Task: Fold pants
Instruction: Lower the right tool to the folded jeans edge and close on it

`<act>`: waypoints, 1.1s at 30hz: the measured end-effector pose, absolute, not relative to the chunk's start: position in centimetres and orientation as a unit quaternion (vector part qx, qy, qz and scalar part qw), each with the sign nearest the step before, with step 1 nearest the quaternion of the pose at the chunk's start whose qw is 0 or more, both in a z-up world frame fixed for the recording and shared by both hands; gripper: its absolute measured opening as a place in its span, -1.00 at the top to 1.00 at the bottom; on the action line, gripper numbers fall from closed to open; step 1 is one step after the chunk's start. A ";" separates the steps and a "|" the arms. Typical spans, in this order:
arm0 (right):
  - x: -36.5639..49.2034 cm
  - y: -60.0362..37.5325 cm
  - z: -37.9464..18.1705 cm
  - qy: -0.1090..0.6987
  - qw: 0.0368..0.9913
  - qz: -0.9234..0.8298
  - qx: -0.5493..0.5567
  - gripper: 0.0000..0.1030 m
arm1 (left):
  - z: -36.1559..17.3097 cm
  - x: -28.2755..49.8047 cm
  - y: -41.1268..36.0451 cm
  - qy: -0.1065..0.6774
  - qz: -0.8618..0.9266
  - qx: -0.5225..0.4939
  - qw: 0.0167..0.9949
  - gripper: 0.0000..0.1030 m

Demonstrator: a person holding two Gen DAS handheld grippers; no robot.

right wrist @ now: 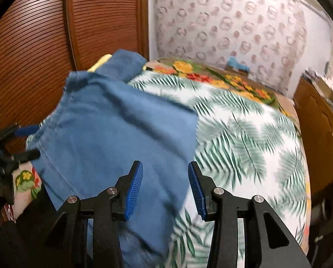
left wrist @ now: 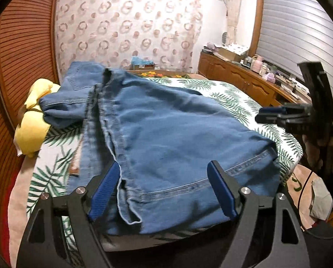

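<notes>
Blue denim pants lie folded over on the bed, with a hem and side seam nearest me and the waist part bunched at the far left. My left gripper hovers just over the near hem, jaws wide apart, with no pad pressing the cloth. My right gripper is open and holds nothing, hanging over the pants' right edge where it meets the sheet. The right gripper also shows at the right of the left wrist view, clear of the pants. The left gripper shows at the left of the blurred right wrist view.
The bed wears a white sheet with green palm leaves. A yellow pillow lies at the far left by the slatted wooden door. A wooden cabinet crowded with small items runs along the right.
</notes>
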State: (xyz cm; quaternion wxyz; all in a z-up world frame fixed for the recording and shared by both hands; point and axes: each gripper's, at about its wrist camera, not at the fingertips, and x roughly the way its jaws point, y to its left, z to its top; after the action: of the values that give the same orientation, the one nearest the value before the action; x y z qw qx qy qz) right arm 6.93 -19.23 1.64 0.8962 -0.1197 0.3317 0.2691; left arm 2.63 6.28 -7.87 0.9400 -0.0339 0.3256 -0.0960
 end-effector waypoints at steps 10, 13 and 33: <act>6.5 -19.9 -0.1 0.358 0.889 0.276 -0.075 0.15 | -8.1 3.6 3.5 0.334 -0.109 -0.021 0.936 -0.58; 6.7 -19.7 -0.6 0.365 0.886 0.276 -0.073 0.15 | -8.2 3.8 3.0 0.337 -0.113 -0.018 0.935 -0.58; 6.9 -19.3 -2.2 0.391 0.872 0.293 -0.016 0.15 | -11.0 5.2 2.1 0.377 -0.118 -0.014 0.918 -0.58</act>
State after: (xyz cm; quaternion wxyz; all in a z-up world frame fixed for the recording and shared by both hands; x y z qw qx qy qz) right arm 6.86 -19.27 -2.18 0.8724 -0.0163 0.3912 0.2926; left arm 5.17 2.13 -11.05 0.9185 -0.0142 0.3771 -0.1181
